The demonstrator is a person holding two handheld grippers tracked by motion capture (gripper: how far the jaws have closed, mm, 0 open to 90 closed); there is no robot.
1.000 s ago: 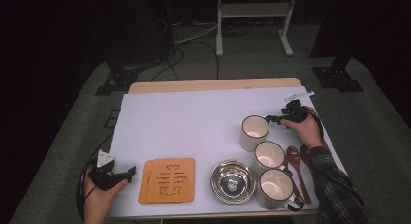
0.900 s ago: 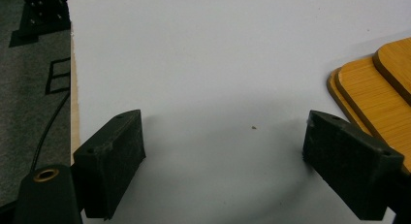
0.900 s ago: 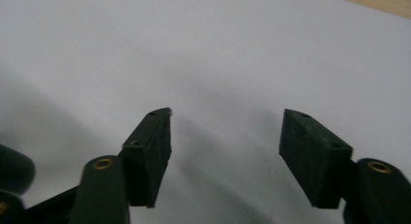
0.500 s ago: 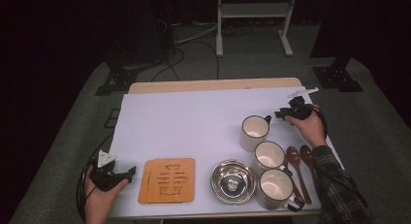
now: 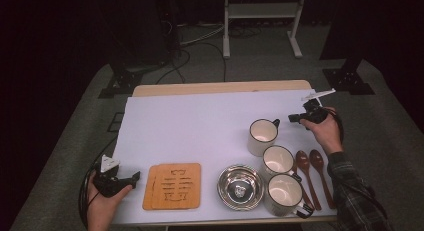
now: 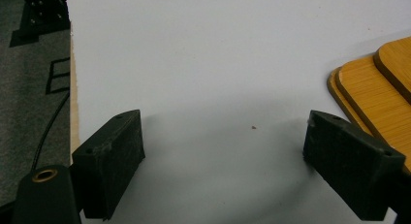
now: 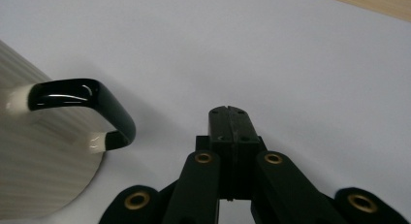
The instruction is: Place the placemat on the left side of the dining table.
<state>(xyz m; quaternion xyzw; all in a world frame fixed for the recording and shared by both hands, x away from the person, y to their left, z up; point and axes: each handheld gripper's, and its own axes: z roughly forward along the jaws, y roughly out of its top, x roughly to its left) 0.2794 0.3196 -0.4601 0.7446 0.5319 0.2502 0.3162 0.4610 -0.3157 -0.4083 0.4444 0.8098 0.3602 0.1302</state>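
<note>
The left tool (image 5: 134, 177) is resting spread beside the coasters (image 5: 172, 186). The right tool (image 5: 292, 118), just pressed together on nothing, is hovering beside the mug (image 5: 263, 136) handle; swinging leftward risks knocking it.

dark room, grey carpet (image 5: 75, 141), white metal stand (image 5: 260, 21) behind table.

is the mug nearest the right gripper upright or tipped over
Upright. The mug stands on its base on the table, mouth up and empty; the right gripper, jaws shut on nothing, sits beside its black handle.
</note>
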